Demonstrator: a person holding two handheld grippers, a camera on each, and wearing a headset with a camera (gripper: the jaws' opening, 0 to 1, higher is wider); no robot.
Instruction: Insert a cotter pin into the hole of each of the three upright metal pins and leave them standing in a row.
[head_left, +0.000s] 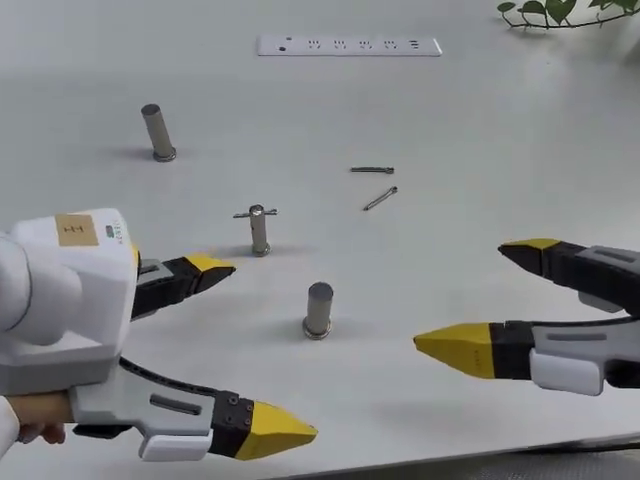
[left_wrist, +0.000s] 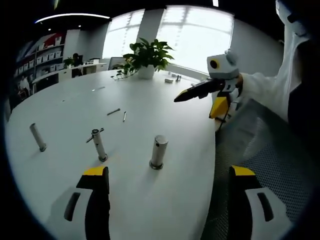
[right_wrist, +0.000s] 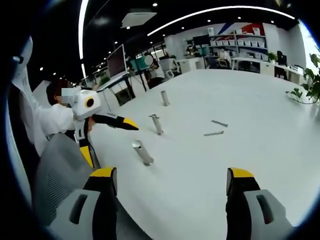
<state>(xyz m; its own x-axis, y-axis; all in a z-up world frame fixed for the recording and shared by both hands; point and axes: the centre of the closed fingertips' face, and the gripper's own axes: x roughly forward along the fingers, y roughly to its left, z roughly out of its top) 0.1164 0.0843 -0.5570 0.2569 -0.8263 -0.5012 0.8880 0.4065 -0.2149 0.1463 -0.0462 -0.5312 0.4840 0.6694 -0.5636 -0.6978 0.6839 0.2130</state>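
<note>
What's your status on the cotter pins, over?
Left gripper and right gripper open, empty. Middle metal pin carries inserted cotter pin; near metal pin and far metal pin bare. Two loose cotter pins on table, nothing blocking them.

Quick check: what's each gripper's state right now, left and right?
Left gripper: open, holding nothing.
Right gripper: open, holding nothing.

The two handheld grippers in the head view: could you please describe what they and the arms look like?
Both the left gripper and the right gripper have two long tapering jaws: black, with pointed yellow tips and light grey slotted plates on the outer sides. The person wears a white sleeve.
</note>
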